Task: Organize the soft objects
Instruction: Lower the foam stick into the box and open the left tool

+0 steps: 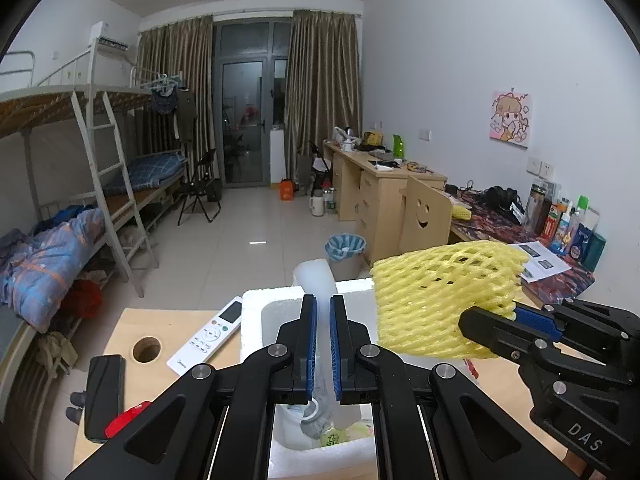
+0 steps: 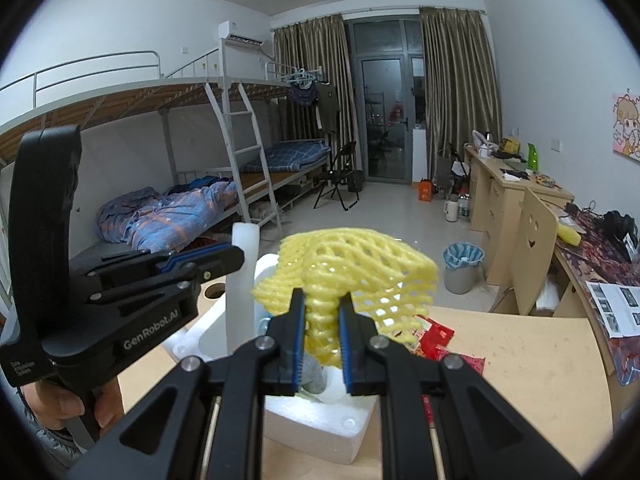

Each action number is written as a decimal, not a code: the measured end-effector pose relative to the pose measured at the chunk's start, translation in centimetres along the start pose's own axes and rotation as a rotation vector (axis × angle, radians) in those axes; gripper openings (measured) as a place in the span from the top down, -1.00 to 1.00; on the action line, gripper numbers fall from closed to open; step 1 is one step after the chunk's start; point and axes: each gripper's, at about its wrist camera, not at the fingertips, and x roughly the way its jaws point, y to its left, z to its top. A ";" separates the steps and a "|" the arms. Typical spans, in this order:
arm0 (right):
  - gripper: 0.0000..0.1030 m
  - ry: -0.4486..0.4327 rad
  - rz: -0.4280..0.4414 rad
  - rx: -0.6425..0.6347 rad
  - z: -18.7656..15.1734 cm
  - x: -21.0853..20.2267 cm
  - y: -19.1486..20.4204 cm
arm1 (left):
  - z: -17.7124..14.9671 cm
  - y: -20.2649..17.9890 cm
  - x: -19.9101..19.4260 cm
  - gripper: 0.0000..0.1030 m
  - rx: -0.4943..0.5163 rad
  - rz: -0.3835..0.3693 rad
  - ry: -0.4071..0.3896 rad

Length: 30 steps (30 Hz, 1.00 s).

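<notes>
Above a white foam box [image 1: 256,312], the right gripper [image 2: 322,340] pinches a yellow foam net sleeve [image 2: 352,272] fanning upward, while the left gripper [image 1: 323,344] clamps a translucent white strip [image 1: 320,280] standing upright.

Your left wrist cam looks forward over the white foam box [image 1: 280,300], close above it, down the room toward the balcony door [image 1: 244,120]. Your right wrist cam faces the same way from just right. Both share box, door, bunk beds [image 2: 200,184].
</notes>
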 end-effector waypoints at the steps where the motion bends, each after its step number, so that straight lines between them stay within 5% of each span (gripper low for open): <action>1: 0.64 0.001 -0.001 -0.002 0.1 0.1 0.3 | 0.0 0.0 0.0 0.87 0.000 -0.001 -0.002; 12: 0.64 0.002 -0.008 0.001 0.3 0.2 -0.3 | -0.2 0.0 1.2 0.86 0.015 0.009 0.009; 15: 0.64 -0.001 -0.010 0.005 0.3 0.1 -0.4 | -0.2 -0.1 1.0 0.59 0.016 0.032 -0.007; 19: 0.64 -0.004 -0.012 0.008 0.3 0.0 -0.2 | -0.3 0.1 1.1 -0.58 0.001 0.054 -0.005; 24: 0.64 -0.005 -0.011 0.009 0.2 0.0 -0.1 | -0.3 0.3 0.2 -0.79 -0.004 0.090 -0.059; 30: 0.64 -0.004 -0.012 0.009 0.1 0.1 -0.1 | -0.4 0.4 -0.3 -0.79 0.003 0.114 -0.065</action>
